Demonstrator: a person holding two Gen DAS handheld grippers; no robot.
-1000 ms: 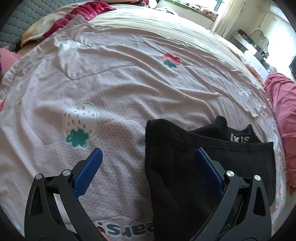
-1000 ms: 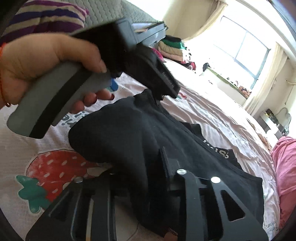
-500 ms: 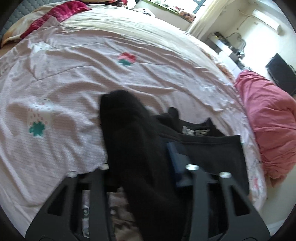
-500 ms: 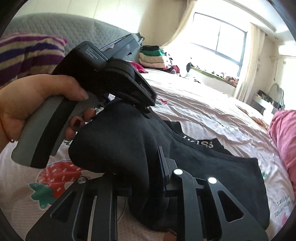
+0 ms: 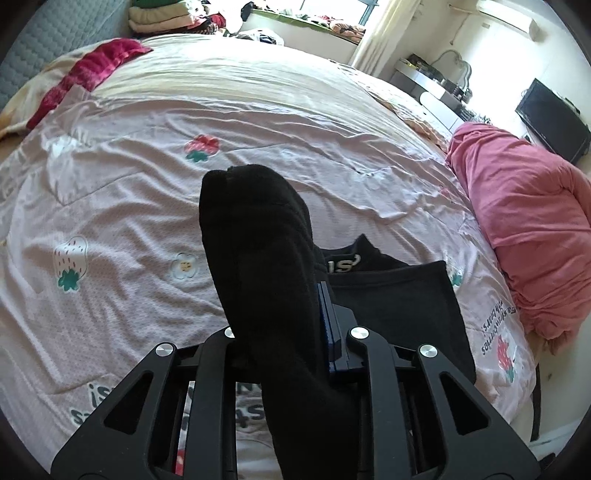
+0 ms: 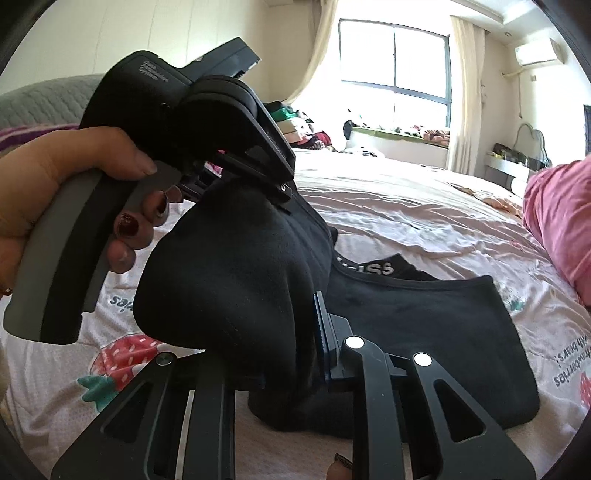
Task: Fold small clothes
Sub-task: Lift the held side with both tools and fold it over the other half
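Note:
A small black garment (image 5: 266,251) with white lettering on its waistband (image 5: 341,263) lies partly on the bed. My left gripper (image 5: 284,332) is shut on one edge of it and holds that edge lifted above the sheet. My right gripper (image 6: 280,332) is shut on the same garment (image 6: 236,273) close by. In the right wrist view the left gripper (image 6: 255,177), held in a hand, sits at the garment's far upper edge. The rest of the garment (image 6: 436,317) stays flat on the bed.
The bed has a pale pink sheet (image 5: 147,155) with strawberry prints. A pink bundle of cloth (image 5: 524,221) lies at the bed's right edge. Folded clothes (image 5: 162,18) are stacked at the far side, beside a red patterned cloth (image 5: 85,74).
My left gripper was open over the garment's edge, then shut on it and lifted it. Both grippers have raised the near edge, and the fabric now hangs bunched between them.

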